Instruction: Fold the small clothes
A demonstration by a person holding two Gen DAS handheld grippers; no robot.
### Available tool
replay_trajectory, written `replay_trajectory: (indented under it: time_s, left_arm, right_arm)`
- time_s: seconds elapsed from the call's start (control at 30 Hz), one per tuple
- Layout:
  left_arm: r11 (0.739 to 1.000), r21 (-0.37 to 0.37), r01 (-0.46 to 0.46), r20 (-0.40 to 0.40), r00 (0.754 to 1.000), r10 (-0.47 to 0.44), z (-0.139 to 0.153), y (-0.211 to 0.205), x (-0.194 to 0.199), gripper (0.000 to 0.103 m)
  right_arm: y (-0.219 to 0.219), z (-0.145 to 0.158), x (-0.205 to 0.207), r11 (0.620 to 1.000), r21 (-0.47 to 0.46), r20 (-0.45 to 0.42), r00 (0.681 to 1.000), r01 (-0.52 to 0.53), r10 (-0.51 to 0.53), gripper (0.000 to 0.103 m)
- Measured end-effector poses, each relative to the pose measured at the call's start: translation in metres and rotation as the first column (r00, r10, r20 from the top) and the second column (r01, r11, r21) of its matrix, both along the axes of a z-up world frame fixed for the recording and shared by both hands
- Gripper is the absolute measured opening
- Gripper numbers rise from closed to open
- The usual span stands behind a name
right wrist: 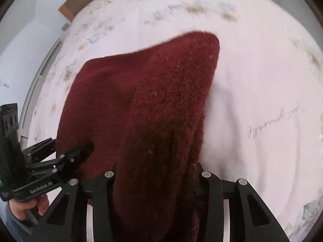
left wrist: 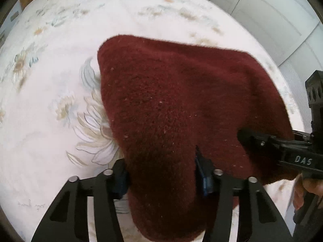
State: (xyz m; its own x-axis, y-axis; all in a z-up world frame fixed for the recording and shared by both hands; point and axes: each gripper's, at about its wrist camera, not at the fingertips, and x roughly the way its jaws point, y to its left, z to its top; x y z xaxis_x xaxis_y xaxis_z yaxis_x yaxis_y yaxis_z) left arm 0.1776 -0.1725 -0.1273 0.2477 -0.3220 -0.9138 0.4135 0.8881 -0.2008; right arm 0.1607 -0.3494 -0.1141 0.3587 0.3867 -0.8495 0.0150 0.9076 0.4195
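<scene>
A dark red fuzzy knit garment [left wrist: 171, 104] hangs over a white floral bedsheet [left wrist: 50, 100]. My left gripper [left wrist: 161, 173] is shut on its near edge, cloth bunched between the fingers. My right gripper [right wrist: 157, 173] is shut on the other near edge of the garment [right wrist: 157, 100]. Both hold it lifted, its far part draping toward the bed. The right gripper also shows at the right of the left wrist view [left wrist: 248, 139]. The left gripper shows at the lower left of the right wrist view [right wrist: 84, 149]. The fingertips are mostly hidden by cloth.
The bed [right wrist: 252, 80] fills both views, with handwriting-style print on the sheet [right wrist: 274, 123]. White cabinet doors [left wrist: 272, 16] stand beyond the bed. A wooden headboard [right wrist: 80, 2] and a white wall [right wrist: 24, 40] lie at the far side.
</scene>
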Motion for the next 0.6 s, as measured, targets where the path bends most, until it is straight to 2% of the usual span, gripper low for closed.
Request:
replay_trajectory:
  time_s: [0.17,0.23,0.33,0.47,0.6]
  left_arm:
    - [0.998,-0.068,0.018,0.09,0.996,-0.012,0.05,0.036,-0.01,0.044]
    - [0.996,-0.086,0.006,0.108,0.994,0.003,0.065,0.06,-0.013,0.044]
    - [0.997,-0.082,-0.013,0.137,0.99,0.024,0.076,0.096,-0.017,0.044]
    - [0.998,-0.042,-0.044,0.149,0.988,0.05,0.062,0.135,-0.025,0.044]
    - [0.998,-0.014,-0.068,0.078,0.995,0.068,0.02,0.16,-0.032,0.044]
  right_arm:
    - [0.046,0.044,-0.007,0.999,-0.001,0.081,0.995,-0.05,0.05,0.043]
    - [0.069,0.049,-0.007,0.998,0.001,0.094,0.993,-0.068,0.067,0.043]
    - [0.106,0.041,-0.007,0.994,-0.018,0.085,0.991,-0.103,0.104,0.043]
    - [0.137,0.009,-0.01,0.989,-0.063,0.022,0.991,-0.131,0.133,0.042]
    - [0.147,-0.018,-0.017,0.99,-0.07,-0.023,0.992,-0.124,0.123,0.042]
